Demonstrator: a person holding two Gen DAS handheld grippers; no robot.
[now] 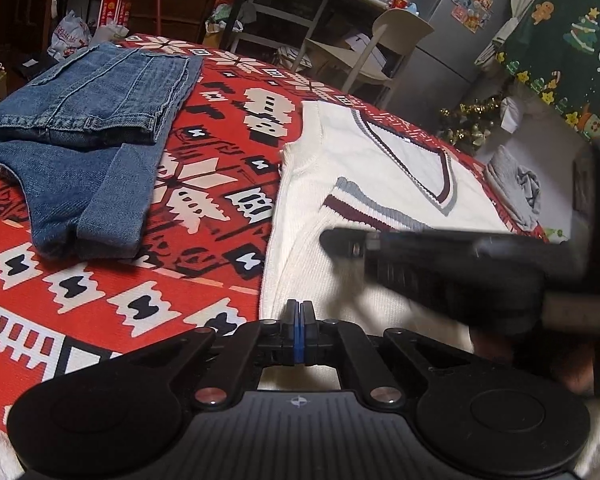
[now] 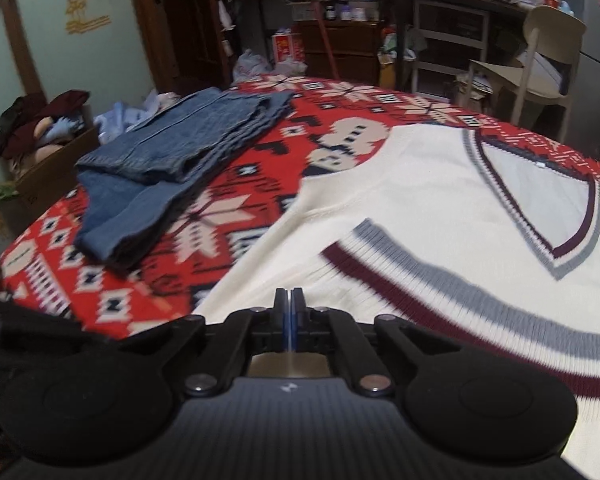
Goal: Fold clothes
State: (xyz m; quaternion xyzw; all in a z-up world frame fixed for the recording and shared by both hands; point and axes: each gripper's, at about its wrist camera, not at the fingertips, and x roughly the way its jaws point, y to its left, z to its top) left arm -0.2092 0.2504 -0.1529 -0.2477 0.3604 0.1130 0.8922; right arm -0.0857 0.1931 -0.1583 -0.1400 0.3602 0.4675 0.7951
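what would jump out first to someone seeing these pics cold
The bright red patterned cloth covering the table grabs the eye first. On it, the cream knitted V-neck sweater with maroon and grey stripes lies just ahead of both grippers, and the folded blue denim jeans sit apart to its left. The shut left gripper and shut right gripper fill the foreground.

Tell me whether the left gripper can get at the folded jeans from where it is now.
Probably yes. The left gripper, jaws shut, sits over the white sweater's edge; only bare red patterned cloth lies between it and the folded jeans. The right gripper is off to the other side.
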